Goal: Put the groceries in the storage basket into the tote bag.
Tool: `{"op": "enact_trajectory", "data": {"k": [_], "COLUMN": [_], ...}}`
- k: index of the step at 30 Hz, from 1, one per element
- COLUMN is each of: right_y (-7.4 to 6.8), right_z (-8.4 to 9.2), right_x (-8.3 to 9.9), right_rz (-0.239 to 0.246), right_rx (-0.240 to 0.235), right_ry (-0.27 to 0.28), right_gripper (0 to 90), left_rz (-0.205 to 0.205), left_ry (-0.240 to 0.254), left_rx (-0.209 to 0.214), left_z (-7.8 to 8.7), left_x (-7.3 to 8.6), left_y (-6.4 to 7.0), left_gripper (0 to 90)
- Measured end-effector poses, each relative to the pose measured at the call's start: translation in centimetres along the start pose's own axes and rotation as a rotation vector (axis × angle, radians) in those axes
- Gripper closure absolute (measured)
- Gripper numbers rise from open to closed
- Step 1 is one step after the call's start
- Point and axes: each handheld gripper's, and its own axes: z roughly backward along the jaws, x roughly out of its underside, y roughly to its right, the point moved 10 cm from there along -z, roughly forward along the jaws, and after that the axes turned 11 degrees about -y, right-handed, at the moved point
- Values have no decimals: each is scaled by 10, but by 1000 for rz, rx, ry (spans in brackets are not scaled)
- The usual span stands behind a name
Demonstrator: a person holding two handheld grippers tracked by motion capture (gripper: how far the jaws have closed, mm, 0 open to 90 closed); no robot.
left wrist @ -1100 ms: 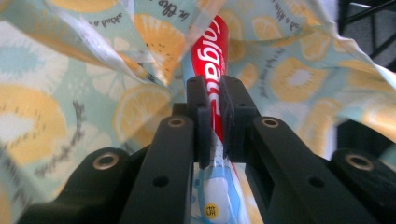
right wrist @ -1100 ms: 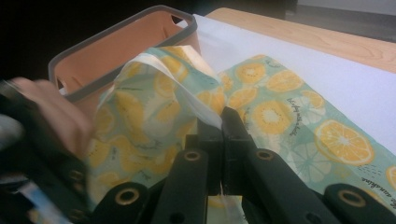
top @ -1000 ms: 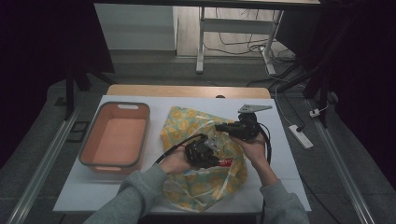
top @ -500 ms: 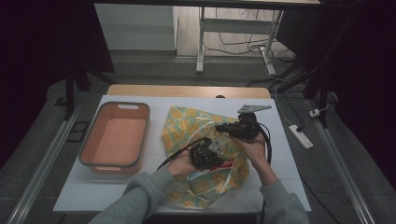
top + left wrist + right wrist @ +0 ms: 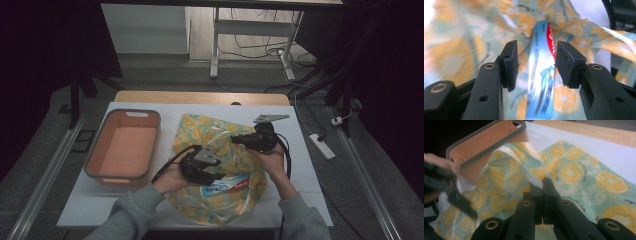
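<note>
While the right gripper [image 5: 541, 185] pinches the bag [image 5: 220, 150] rim shut-tight, the toothpaste tube [image 5: 541, 72] lies released inside.
Left gripper [image 5: 535, 63] jaws have just been opening, tube loose between them — withdraw straight back, keeping the mouth lifted.

The high view is dim, with dark room edges; only the table [image 5: 150, 210] is lit. Both gripper views are brighter, with blurred cloth and glare.
</note>
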Motion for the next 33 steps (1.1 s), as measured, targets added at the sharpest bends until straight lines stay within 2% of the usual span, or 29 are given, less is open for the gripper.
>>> {"op": "enact_trajectory", "data": {"k": [3, 5, 9, 11, 16, 19, 26, 27, 28, 29, 31, 33], "right_y": [-3, -4, -8, -12, -26, -35, -50, -52, -53, -54, -57, -62], "right_z": [-2, -2, 0, 1, 0, -2, -1, 0, 1, 2, 9, 18], "right_x": [5, 8, 18, 25, 39, 44, 57, 58, 59, 59, 55, 50], "right_rz": [6, 6, 8, 12, 29, 38, 64, 82, 99, 113, 118, 118], "right_rx": [0, -1, 0, 2, -14, -39, -58, -60, -56, -36, -12, -7], "right_ry": [-16, -20, -34, -49, -76, -86, -105, -103, -101, -94, -57, -12], "right_gripper": [885, 885, 885, 885, 884, 884, 867, 838, 772, 665, 489, 384], "left_rz": [48, 96, 194, 234, 267, 283, 298, 301, 306, 310, 320, 319], "left_ry": [14, 27, 23, 18, 24, 32, 26, 26, 25, 22, 15, 10], "left_rx": [-31, -55, -46, -56, -60, -64, -70, -71, -73, -77, -89, -94], "left_z": [16, 24, 36, 40, 50, 54, 57, 57, 57, 57, 57, 57], "left_x": [17, 28, 50, 59, 76, 81, 91, 92, 92, 93, 94, 95], "left_y": [-9, -16, -28, -34, -42, -44, -49, -50, -51, -51, -52, -52], "left_gripper": [494, 478, 441, 432, 429, 426, 421, 419, 415, 408, 378, 367]}}
